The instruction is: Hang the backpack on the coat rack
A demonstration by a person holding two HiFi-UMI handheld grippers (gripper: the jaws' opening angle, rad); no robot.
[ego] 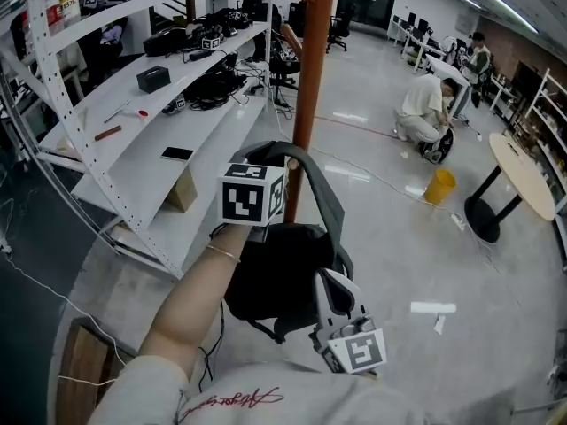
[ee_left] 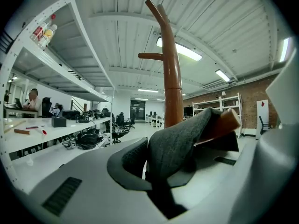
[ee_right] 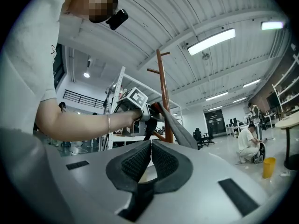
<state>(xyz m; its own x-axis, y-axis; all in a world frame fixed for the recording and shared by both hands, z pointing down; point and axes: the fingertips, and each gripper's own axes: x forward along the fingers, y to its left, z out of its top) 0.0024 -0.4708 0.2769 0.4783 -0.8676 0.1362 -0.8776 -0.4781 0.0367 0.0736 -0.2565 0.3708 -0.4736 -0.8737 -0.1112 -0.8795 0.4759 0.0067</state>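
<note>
A black backpack [ego: 282, 273] hangs below my left gripper [ego: 288, 173], which is shut on its grey top strap [ee_left: 180, 141]. The strap [ego: 321, 184] loops up beside the brown coat rack pole [ego: 310, 78]. In the left gripper view the strap lies over the end of a short wooden peg [ee_left: 230, 121], with the coat rack [ee_left: 173, 83] rising just behind it. My right gripper [ego: 330, 283] sits low by the backpack's right side. Its pads [ee_right: 140, 161] meet with nothing between them. From the right gripper view I see the left gripper [ee_right: 152, 113], the strap [ee_right: 175, 125] and the coat rack [ee_right: 163, 92] ahead.
White shelving [ego: 190, 140] with cables, boxes and tools runs along the left. A person [ego: 423, 106] crouches on the glossy floor at the right, near a yellow bucket [ego: 439, 185] and a round table [ego: 523, 173]. A wooden piece [ego: 84, 374] stands at the lower left.
</note>
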